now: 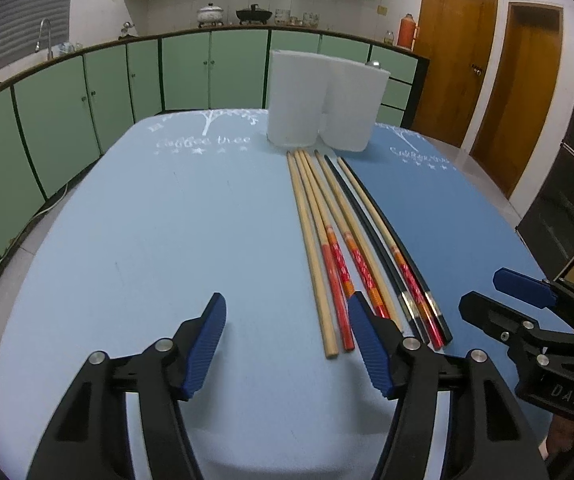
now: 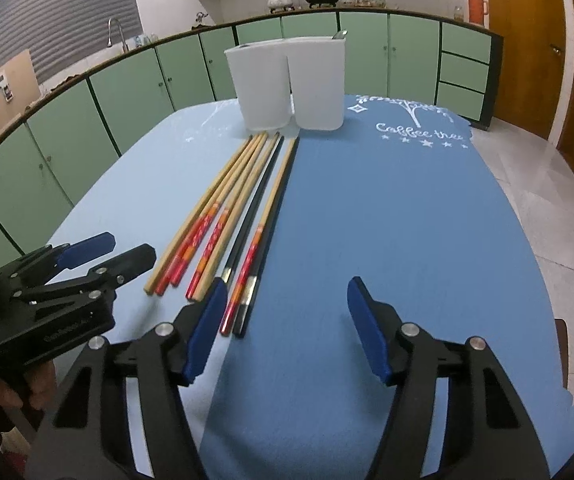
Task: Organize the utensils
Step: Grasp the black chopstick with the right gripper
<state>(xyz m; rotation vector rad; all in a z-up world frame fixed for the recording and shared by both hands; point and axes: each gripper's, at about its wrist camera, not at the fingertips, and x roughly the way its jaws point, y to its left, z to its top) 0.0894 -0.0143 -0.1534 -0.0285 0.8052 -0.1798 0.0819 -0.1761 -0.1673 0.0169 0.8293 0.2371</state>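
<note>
Several chopsticks (image 1: 343,236) lie side by side on the blue mats, tips toward two white holders (image 1: 323,100); some are plain wood, some have red ends, some are black. They also show in the right wrist view (image 2: 239,208), below the holders (image 2: 287,84). My left gripper (image 1: 287,344) is open and empty, just left of the chopsticks' near ends. My right gripper (image 2: 283,328) is open and empty, just right of their near ends. Each gripper appears in the other's view, the right (image 1: 503,300) and the left (image 2: 111,252).
A light blue mat (image 1: 147,240) and a darker blue mat (image 2: 387,220) cover the table. Green kitchen cabinets (image 1: 87,100) run behind the table. Wooden doors (image 1: 487,72) stand at the right. A spoon handle (image 2: 339,34) pokes from the right holder.
</note>
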